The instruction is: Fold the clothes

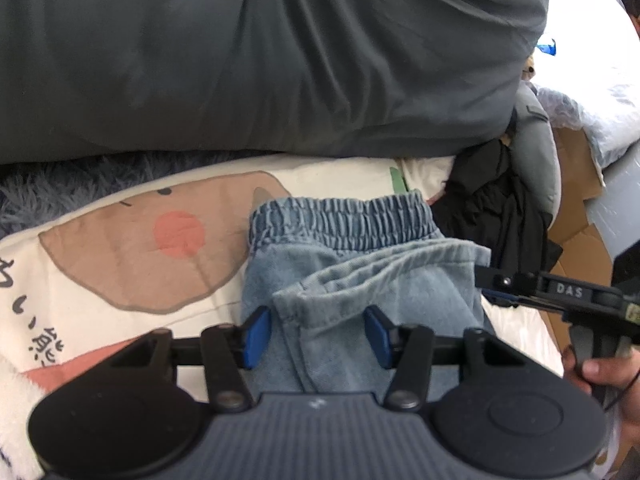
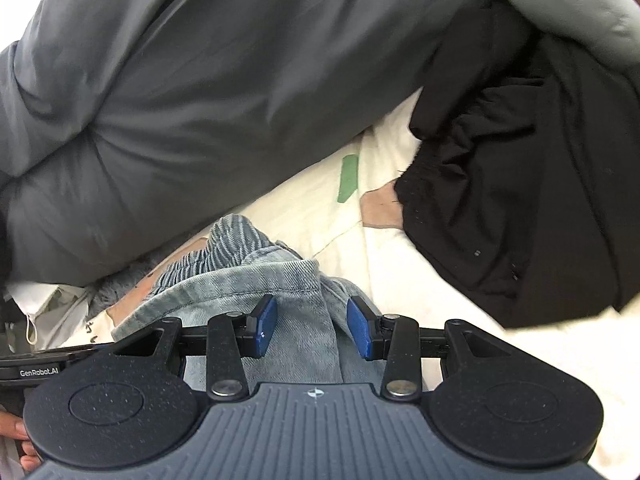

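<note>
My left gripper (image 1: 318, 334) and right gripper (image 2: 312, 327) both stand half open over the folded jeans (image 1: 360, 280), whose legs my grippers hide toward 6 o'clock.

A bulky grey duvet (image 1: 260, 60) fills the back, heaped over a cream bedspread (image 1: 120, 300) printed with a brown cartoon bear — a blue shaggy blanket (image 1: 48, 188) peeks out at left; cardboard (image 1: 580, 240) lies at right, where bright daylight washes out the bedding
</note>
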Demonstrator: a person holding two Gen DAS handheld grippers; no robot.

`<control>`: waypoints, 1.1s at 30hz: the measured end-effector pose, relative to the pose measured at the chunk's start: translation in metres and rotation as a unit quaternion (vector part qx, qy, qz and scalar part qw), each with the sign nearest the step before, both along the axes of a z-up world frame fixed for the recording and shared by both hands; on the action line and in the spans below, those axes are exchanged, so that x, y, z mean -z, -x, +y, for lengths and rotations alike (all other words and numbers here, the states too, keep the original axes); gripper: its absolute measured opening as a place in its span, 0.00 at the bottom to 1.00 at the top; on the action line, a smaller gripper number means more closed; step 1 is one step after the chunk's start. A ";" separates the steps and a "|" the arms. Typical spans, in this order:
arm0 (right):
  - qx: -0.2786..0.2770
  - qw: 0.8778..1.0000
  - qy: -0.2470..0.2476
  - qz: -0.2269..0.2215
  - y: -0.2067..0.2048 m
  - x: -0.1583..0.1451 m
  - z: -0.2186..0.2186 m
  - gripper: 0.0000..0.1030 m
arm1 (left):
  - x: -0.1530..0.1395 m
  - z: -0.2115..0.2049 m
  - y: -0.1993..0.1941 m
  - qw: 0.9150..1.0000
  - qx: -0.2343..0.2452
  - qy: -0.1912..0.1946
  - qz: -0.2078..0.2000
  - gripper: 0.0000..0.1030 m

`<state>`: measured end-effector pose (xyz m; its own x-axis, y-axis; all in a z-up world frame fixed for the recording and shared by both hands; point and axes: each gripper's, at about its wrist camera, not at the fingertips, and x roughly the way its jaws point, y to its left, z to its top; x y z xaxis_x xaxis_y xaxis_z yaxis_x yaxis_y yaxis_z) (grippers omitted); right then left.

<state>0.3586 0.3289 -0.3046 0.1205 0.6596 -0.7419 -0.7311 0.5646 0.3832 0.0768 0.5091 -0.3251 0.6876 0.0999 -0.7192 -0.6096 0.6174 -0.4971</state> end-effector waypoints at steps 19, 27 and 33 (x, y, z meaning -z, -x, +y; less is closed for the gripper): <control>-0.101 0.994 -0.001 -0.029 0.004 0.008 0.024 0.24 | -0.002 -0.003 0.006 1.000 -0.017 -0.013 0.001 0.29; -0.088 0.993 -0.010 -0.080 0.021 -0.027 0.009 0.13 | -0.025 -0.013 0.012 1.000 -0.014 -0.024 -0.005 0.18; -0.084 0.989 -0.024 -0.123 0.030 -0.081 -0.002 0.12 | -0.064 -0.029 0.013 0.999 0.008 -0.044 -0.013 0.16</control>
<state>0.3288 0.3270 -0.2231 0.1785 0.7193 -0.6714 -0.8873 0.4126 0.2061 0.0639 0.4805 -0.2609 0.7082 0.1503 -0.6899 -0.5863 0.6695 -0.4561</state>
